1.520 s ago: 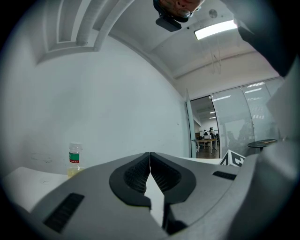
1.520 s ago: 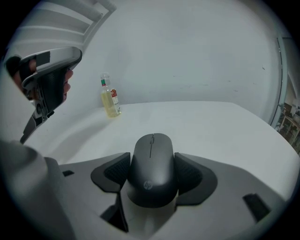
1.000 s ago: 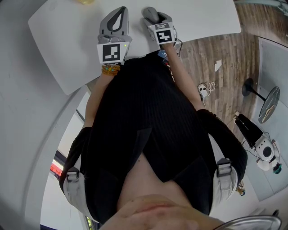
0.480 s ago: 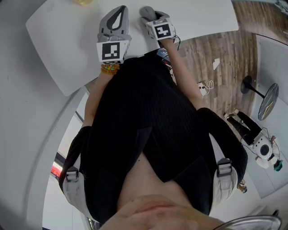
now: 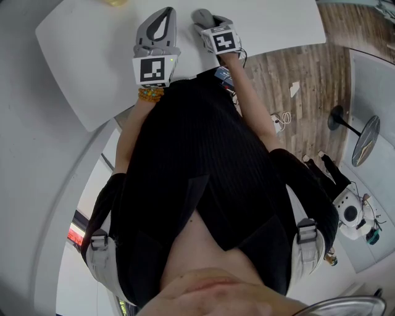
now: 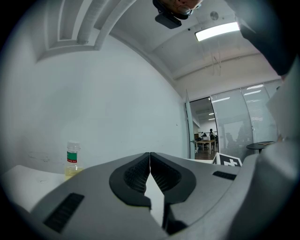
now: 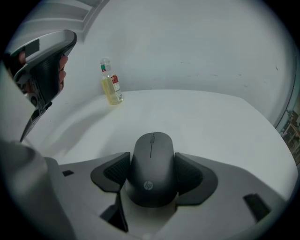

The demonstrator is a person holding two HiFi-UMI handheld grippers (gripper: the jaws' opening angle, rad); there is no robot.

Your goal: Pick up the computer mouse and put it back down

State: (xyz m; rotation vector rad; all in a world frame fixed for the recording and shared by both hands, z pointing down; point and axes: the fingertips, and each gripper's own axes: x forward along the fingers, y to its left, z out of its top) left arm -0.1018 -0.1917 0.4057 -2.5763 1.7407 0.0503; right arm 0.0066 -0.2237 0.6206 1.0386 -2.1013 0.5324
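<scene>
A dark grey computer mouse (image 7: 152,154) sits between the jaws of my right gripper (image 7: 153,174), both ribbed pads pressed against its sides. In the head view this gripper (image 5: 205,22) holds the mouse (image 5: 201,15) over the white table (image 5: 92,55), near its front edge. I cannot tell whether the mouse touches the tabletop. My left gripper (image 5: 164,13) is just to the left, shut and empty. Its jaw tips meet in the left gripper view (image 6: 150,159). From the right gripper view the left gripper (image 7: 44,61) is seen at the upper left.
A small bottle of yellow liquid (image 7: 111,84) stands at the table's far left by the wall; it also shows in the left gripper view (image 6: 71,159). To the right of the table is wooden floor with cables (image 5: 281,120), a round-based stand (image 5: 352,133) and a white device (image 5: 352,213).
My right gripper has shifted slightly farther over the table with the mouse still in it. The left gripper has stayed in place.
</scene>
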